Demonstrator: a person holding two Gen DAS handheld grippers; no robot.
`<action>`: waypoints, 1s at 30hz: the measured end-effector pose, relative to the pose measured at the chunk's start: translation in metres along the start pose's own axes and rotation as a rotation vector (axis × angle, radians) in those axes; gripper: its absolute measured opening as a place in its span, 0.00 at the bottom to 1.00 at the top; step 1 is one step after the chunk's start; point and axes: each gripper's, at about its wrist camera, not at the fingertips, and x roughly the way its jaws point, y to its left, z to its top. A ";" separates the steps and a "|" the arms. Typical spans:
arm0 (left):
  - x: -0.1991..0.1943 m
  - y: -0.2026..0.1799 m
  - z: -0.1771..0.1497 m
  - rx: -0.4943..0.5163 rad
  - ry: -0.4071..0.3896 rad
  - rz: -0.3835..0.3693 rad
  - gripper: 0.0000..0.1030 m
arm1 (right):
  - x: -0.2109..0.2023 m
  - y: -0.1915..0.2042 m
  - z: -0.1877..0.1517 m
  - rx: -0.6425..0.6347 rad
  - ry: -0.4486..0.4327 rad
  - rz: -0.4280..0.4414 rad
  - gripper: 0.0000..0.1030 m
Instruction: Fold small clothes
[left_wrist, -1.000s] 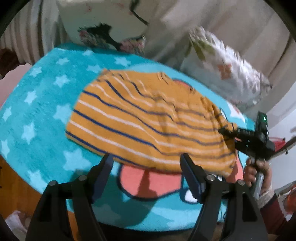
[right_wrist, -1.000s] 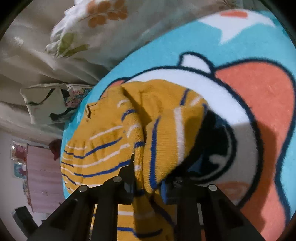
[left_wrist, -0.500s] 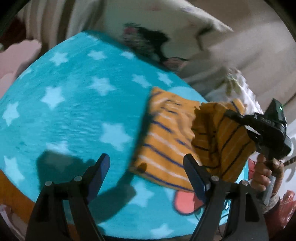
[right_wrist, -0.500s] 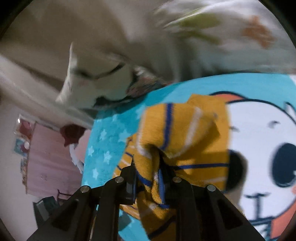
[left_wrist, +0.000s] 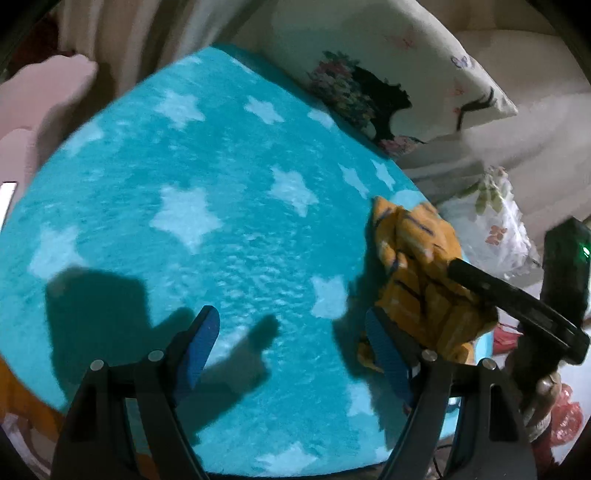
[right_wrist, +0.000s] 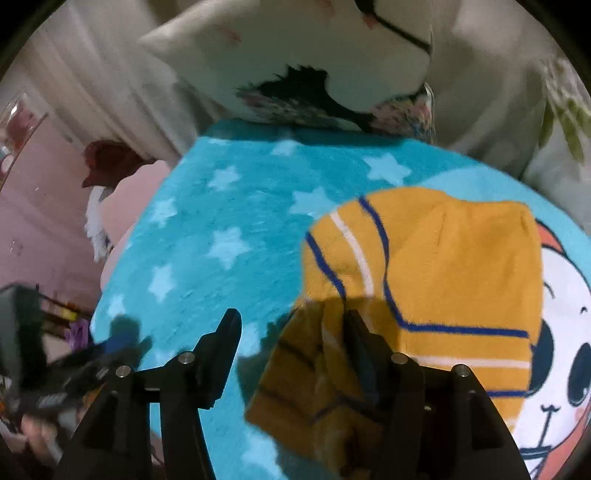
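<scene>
My right gripper (right_wrist: 291, 350) is letting go: its jaws are opening, and a fold of the sweater (right_wrist: 436, 280) hangs between them, lying against the right-hand finger while the left-hand finger stands clear of the cloth. The sweater is orange with blue and white stripes, bunched and doubled over on the blanket (right_wrist: 221, 229), a teal fleece with pale stars and a cartoon face printed at its right side, which the sweater partly covers. From my left wrist camera the sweater (left_wrist: 417, 273) sits as a crumpled heap at the blanket's (left_wrist: 207, 206) right edge, with my right gripper (left_wrist: 480, 284) reaching over it and my hand (left_wrist: 539, 391) on its handle below. My left gripper (left_wrist: 291, 350) hangs wide apart over bare blanket with nothing between its blue pads (left_wrist: 201, 343); its right-hand finger is just beside the sweater's lower edge, and I cannot tell whether they touch. Its shadow falls on the fleece to the left. Pillows (left_wrist: 399, 74) lie beyond the blanket's far edge.
</scene>
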 end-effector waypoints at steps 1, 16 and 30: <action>0.004 -0.004 0.003 0.015 0.010 -0.023 0.78 | -0.008 -0.003 -0.001 0.033 -0.014 0.015 0.60; 0.026 -0.054 0.002 0.126 0.093 -0.116 0.78 | 0.027 -0.054 -0.067 0.301 0.137 0.071 0.23; 0.084 -0.142 -0.012 0.331 0.235 -0.242 0.66 | -0.059 -0.084 -0.069 0.294 -0.027 -0.093 0.29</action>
